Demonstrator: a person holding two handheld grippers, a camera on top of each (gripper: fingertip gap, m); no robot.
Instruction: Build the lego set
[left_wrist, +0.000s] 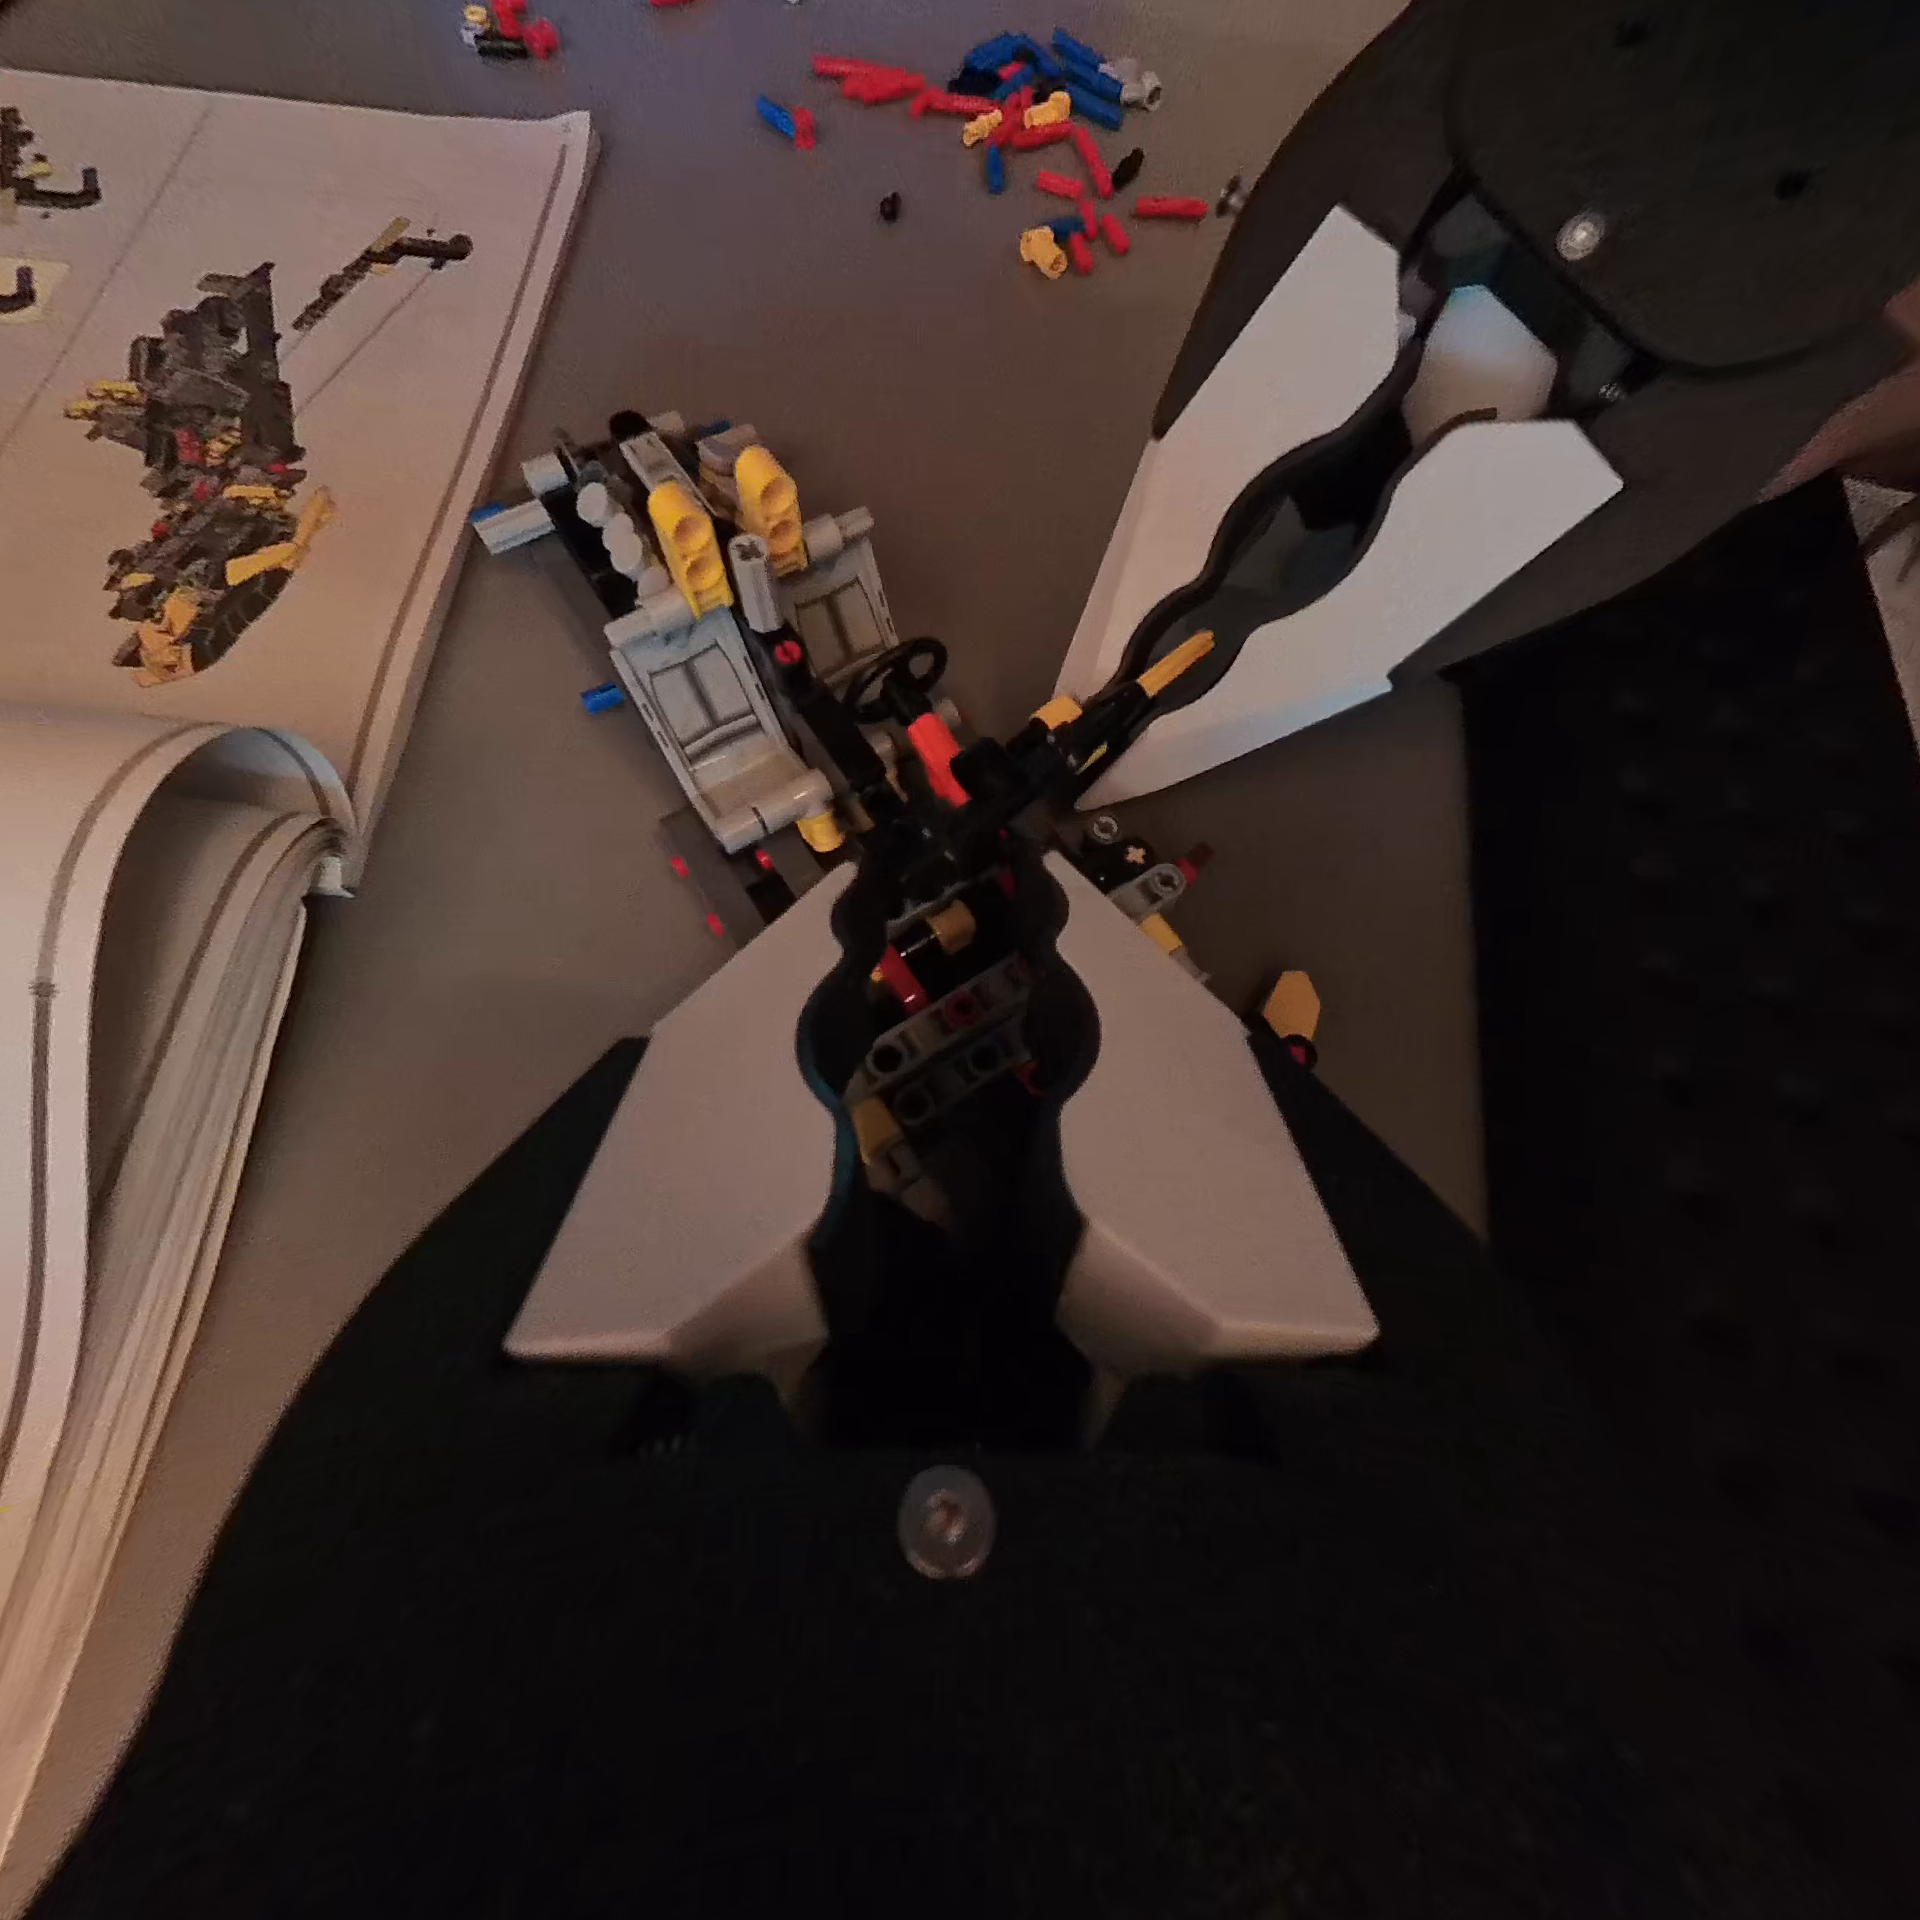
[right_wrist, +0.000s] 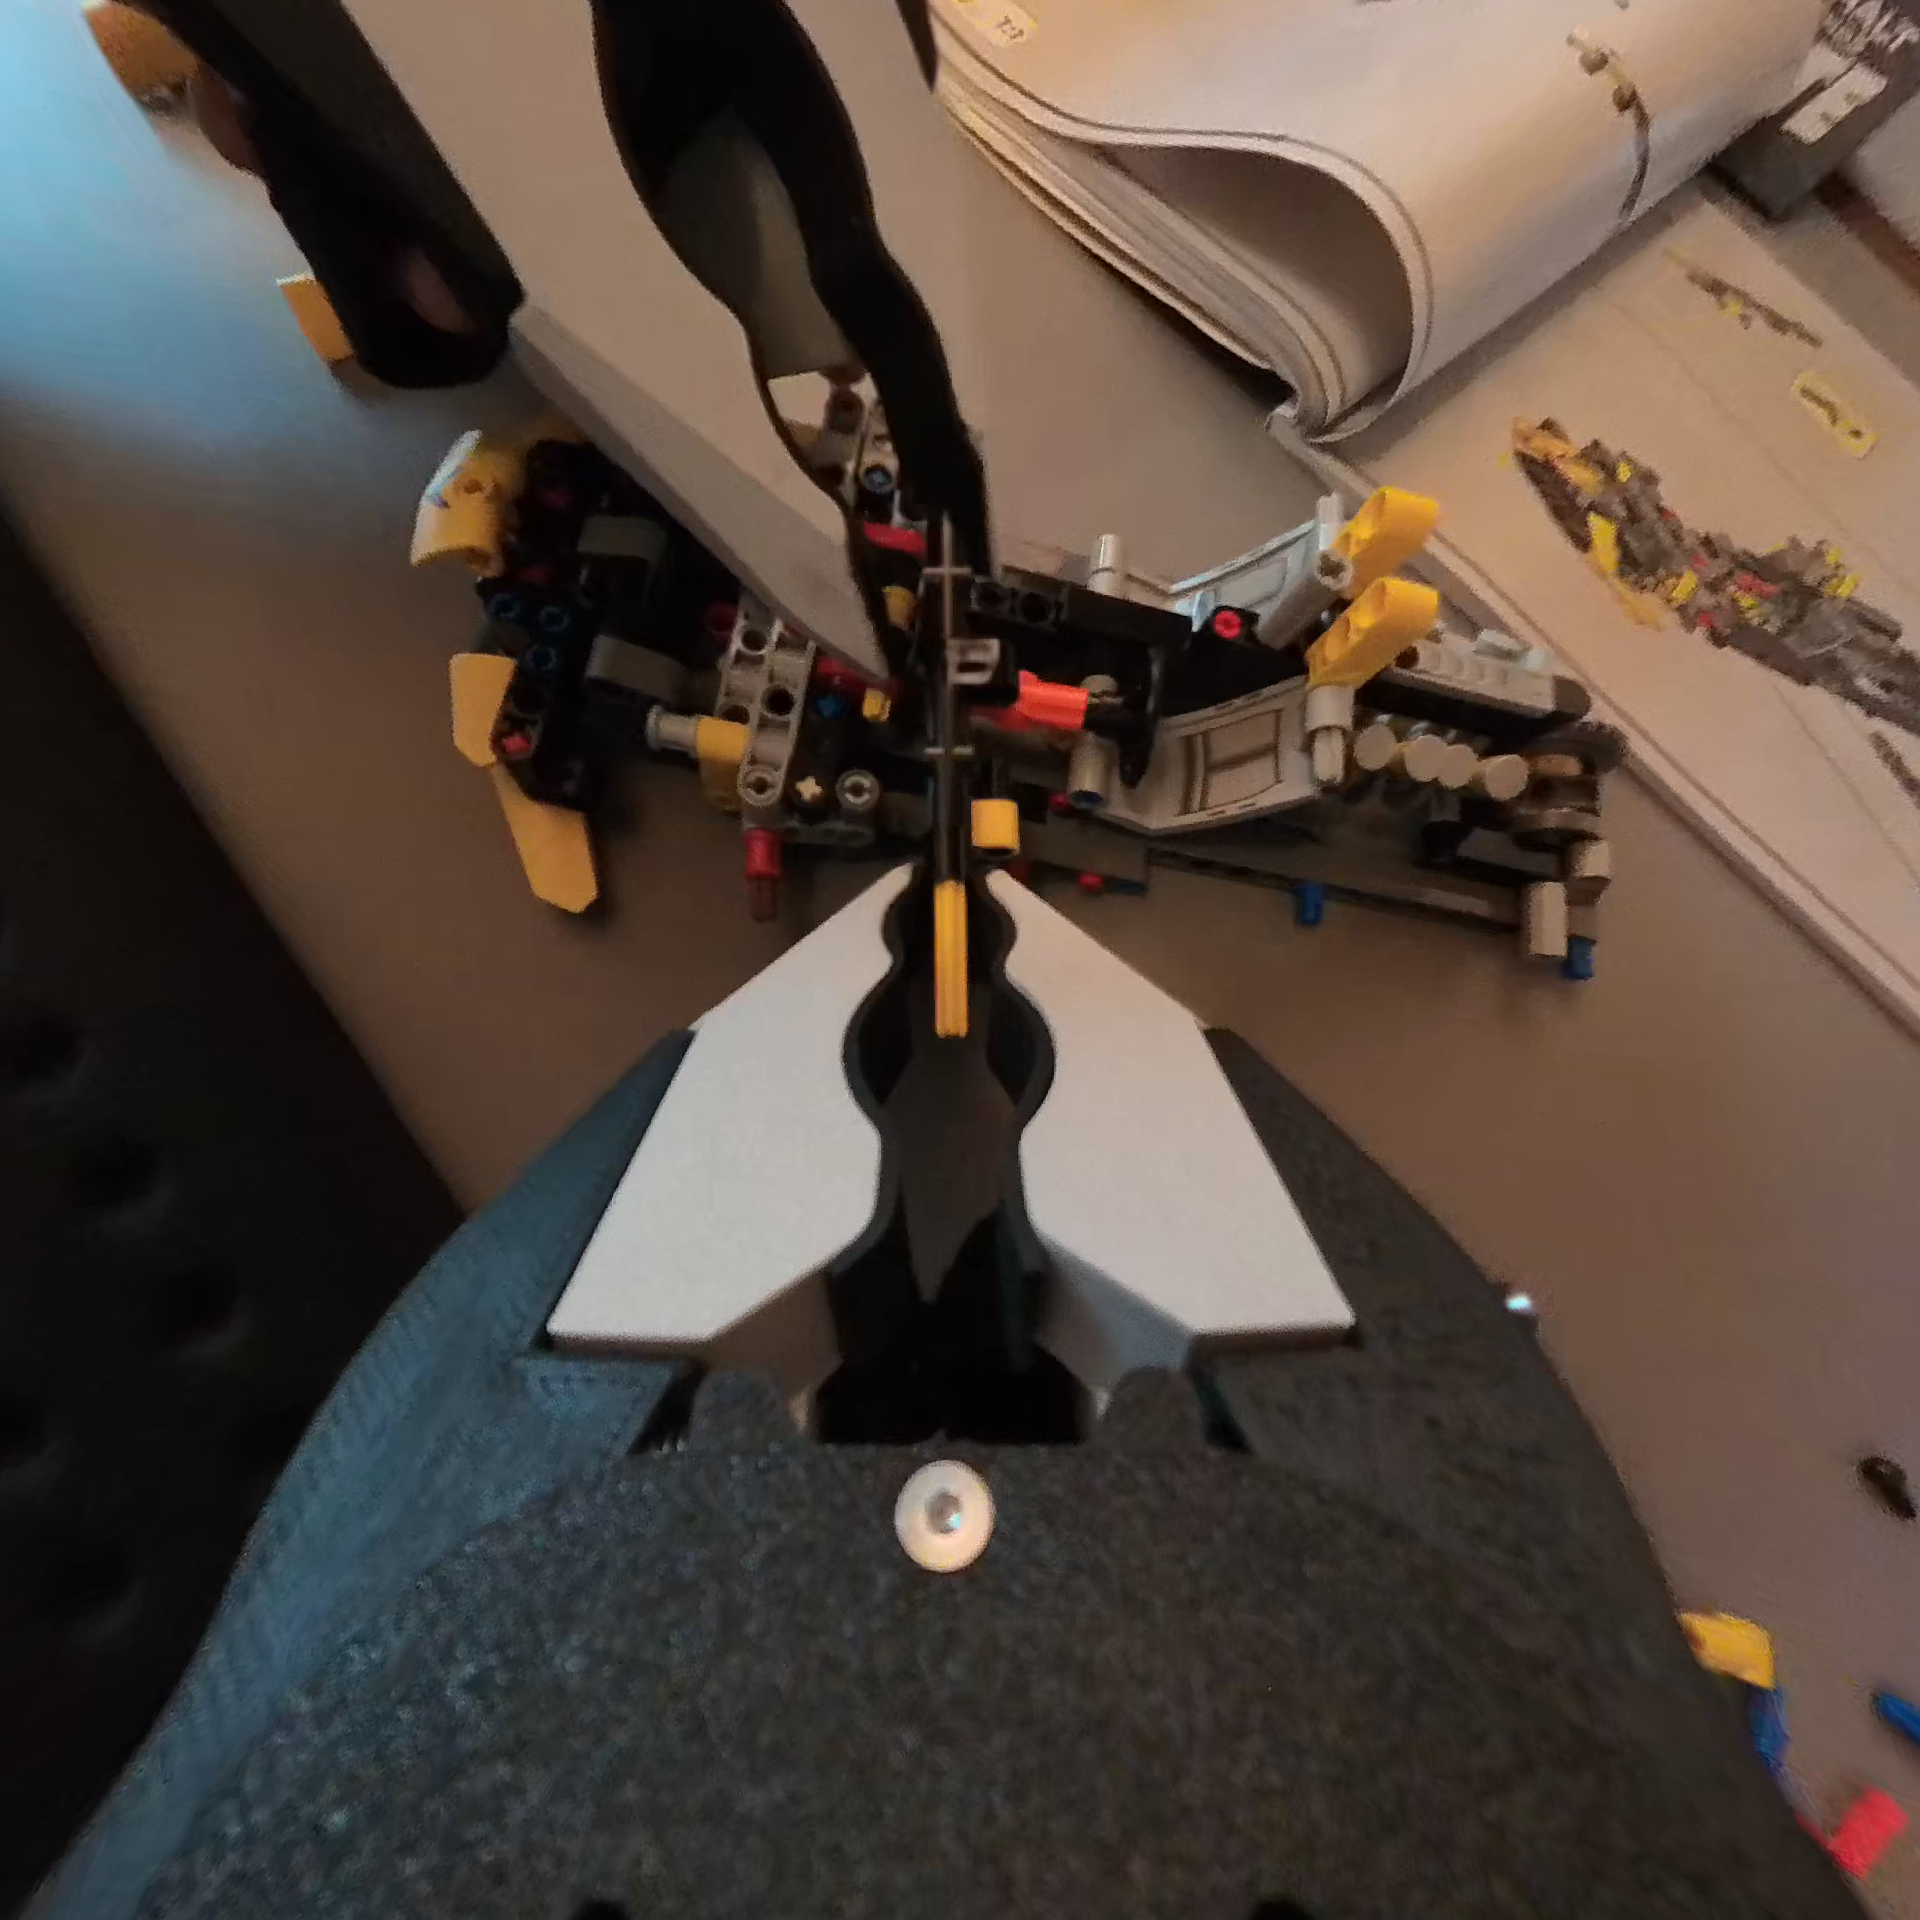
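A half-built black, grey and yellow lego model (left_wrist: 727, 623) lies on the tan table; it also shows in the right wrist view (right_wrist: 1226, 727). My left gripper (left_wrist: 951, 868) is shut on the model's near end, clamping a grey beam and black parts between its pads. My right gripper (right_wrist: 951, 883) is shut on a thin black-and-yellow rod piece (right_wrist: 950, 966) whose far end touches the model's middle beside an orange-red pin (right_wrist: 1044, 698). The right gripper (left_wrist: 1075, 753) comes in from the upper right in the left wrist view. The left gripper (right_wrist: 914, 655) comes down from the top in the right wrist view.
An open instruction booklet (left_wrist: 208, 436) lies left of the model, also seen in the right wrist view (right_wrist: 1403, 208). Several loose red, blue and yellow pieces (left_wrist: 1039, 114) lie at the far side. More pieces (right_wrist: 1756, 1704) lie near the right gripper. A dark surface (left_wrist: 1683, 935) borders the table. My right fingertips sit around 4 cm from my left ones.
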